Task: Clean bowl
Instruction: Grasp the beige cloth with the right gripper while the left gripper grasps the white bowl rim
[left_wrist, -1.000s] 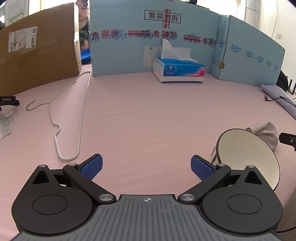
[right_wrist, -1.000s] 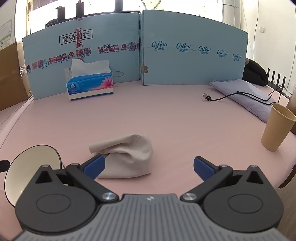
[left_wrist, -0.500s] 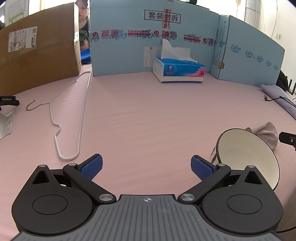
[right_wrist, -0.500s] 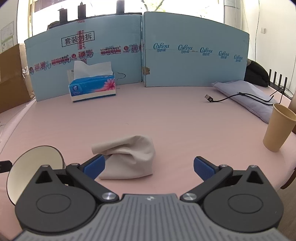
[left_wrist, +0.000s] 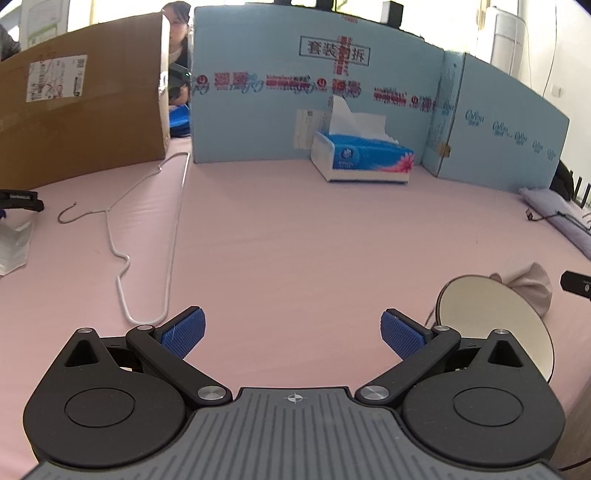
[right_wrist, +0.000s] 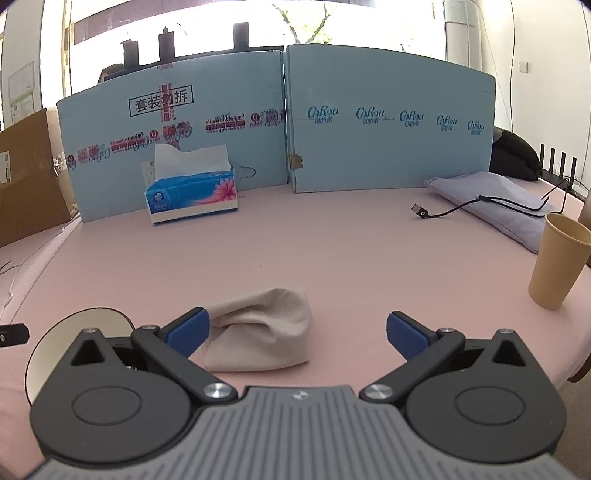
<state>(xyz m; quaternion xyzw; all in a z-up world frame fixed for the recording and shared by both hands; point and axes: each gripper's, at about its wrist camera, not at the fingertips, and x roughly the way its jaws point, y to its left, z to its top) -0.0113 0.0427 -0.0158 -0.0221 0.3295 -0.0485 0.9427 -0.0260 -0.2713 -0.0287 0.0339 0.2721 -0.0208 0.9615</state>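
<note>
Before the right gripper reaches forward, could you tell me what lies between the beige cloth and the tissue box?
Only bare pink table; the right wrist view shows nothing between the cloth and the tissue box.

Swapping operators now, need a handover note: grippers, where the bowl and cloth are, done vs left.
Left gripper: open, empty, low over the pink table.
Right gripper: open, empty, the cloth just ahead by its left finger.
Bowl: empty, near the table's front edge, right of the left gripper; cloth right behind it.
Done: nothing visible.
Left: grasp the cloth, steady the bowl, wipe it.
</note>
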